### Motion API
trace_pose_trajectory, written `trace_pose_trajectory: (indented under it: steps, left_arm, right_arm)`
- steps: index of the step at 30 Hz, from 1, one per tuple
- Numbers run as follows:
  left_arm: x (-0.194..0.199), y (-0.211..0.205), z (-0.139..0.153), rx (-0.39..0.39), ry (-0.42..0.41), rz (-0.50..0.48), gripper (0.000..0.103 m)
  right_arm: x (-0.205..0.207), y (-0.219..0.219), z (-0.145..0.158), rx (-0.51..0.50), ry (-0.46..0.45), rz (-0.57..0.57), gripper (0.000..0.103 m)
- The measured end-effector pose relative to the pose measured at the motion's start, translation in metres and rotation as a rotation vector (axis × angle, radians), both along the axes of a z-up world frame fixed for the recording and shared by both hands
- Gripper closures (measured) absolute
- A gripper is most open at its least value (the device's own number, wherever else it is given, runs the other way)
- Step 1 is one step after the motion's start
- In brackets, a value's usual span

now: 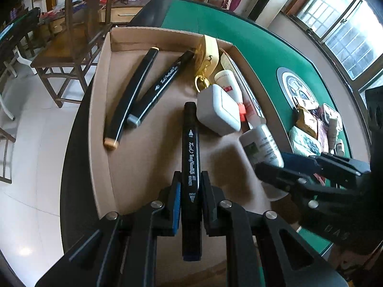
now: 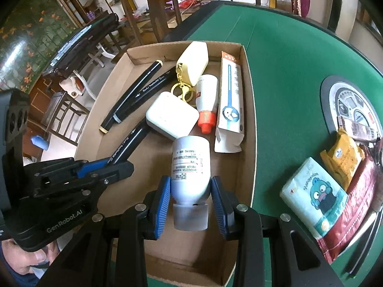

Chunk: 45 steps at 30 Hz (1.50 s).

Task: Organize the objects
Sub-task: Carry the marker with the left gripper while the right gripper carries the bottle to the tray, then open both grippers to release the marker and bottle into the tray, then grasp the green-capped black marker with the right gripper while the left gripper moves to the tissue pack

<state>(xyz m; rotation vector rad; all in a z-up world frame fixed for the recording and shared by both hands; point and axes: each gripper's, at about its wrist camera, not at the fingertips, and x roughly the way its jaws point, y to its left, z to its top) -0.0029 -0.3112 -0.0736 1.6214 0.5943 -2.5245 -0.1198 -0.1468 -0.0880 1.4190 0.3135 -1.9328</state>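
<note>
A shallow cardboard box lies on the green table. My left gripper is shut on a black art marker and holds it over the box; it also shows in the right wrist view. My right gripper is shut on a white medicine bottle with a clear cap, held over the box; the bottle shows in the left wrist view. Two more black markers lie in the box's far left.
In the box lie a white square case, a yellow keychain case, a white bottle with an orange cap and a long carton. Tissue and snack packets lie on the table to the right. Chairs stand beyond.
</note>
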Motion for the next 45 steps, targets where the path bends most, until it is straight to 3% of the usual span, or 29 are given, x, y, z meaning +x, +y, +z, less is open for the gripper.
trace_pose_trajectory:
  steps: [15, 18, 20, 29, 34, 37, 45]
  left_arm:
    - [-0.025, -0.006, -0.003, -0.041, -0.003, 0.008, 0.089]
    - [-0.023, -0.006, 0.001, -0.06, 0.012, 0.018, 0.081]
    - [-0.022, -0.005, 0.004, -0.056, 0.015, 0.018, 0.066]
    - [-0.008, -0.001, 0.019, -0.052, 0.037, 0.055, 0.064]
    - [-0.009, 0.019, 0.034, -0.05, 0.061, 0.037, 0.064]
    - [-0.014, 0.042, 0.044, -0.029, 0.073, 0.001, 0.061]
    - [-0.052, 0.12, 0.051, 0.234, 0.04, -0.076, 0.047]
  right_arm:
    - [-0.016, -0.016, -0.007, 0.011, 0.003, -0.021, 0.065]
    - [-0.017, -0.014, -0.006, 0.018, -0.004, -0.02, 0.065]
    - [-0.018, -0.011, -0.005, 0.015, -0.013, -0.021, 0.064]
    - [-0.002, 0.019, 0.017, -0.026, -0.003, -0.004, 0.061]
    - [0.003, 0.065, 0.036, -0.097, -0.01, -0.041, 0.06]
    - [0.001, 0.113, 0.044, -0.135, -0.016, -0.122, 0.055]
    - [-0.01, 0.245, 0.048, -0.162, -0.034, -0.367, 0.052]
